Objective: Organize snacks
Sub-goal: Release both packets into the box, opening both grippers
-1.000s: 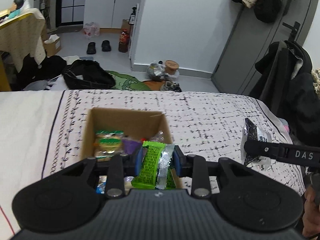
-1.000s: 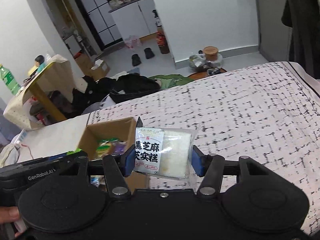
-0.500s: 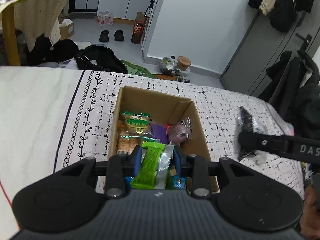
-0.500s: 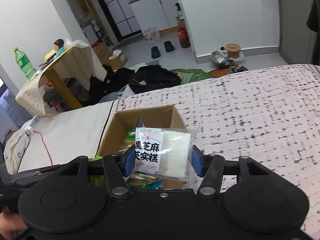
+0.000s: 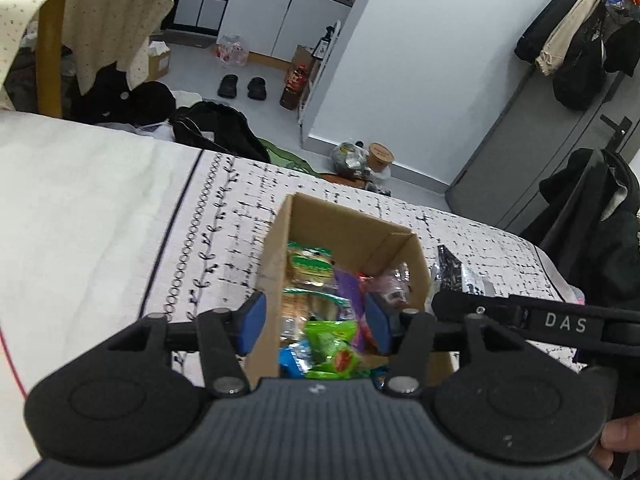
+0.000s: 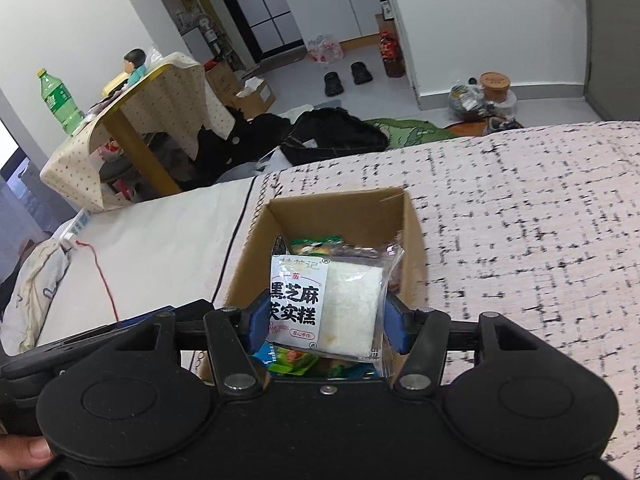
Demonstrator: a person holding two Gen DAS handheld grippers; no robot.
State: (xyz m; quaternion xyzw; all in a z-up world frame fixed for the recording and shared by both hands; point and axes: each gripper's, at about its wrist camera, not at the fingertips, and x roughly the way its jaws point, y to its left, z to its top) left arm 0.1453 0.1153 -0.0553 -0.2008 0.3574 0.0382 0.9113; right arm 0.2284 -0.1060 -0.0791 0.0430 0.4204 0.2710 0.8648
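On the patterned bedspread (image 6: 520, 208), close to the black line where it meets the plain white sheet (image 5: 80, 208), stands an open cardboard box (image 5: 276, 256), its long axis running away from both cameras toward the foot edge of the bed. Inside lie several snack packets, among them green-labelled cracker packs (image 5: 310, 266) near the far end and a purple wrapper (image 5: 348, 292) toward the middle.

Over the near end of the box, the left gripper (image 5: 314, 322) has let go: its jaws have just been opening, and the blue pads stand apart, with the green snack bar (image 5: 332, 344) loose below them in the box, blurred, so its exact lie is hard to read.

The right gripper (image 6: 324, 320) is above the same near end. Its jaws have just been opening too, yet the sesame cake packet (image 6: 326, 304) sits between the pads, upright, label facing the camera, its long axis across the jaws; it looks barely pinched, though I cannot be sure the pads press it.
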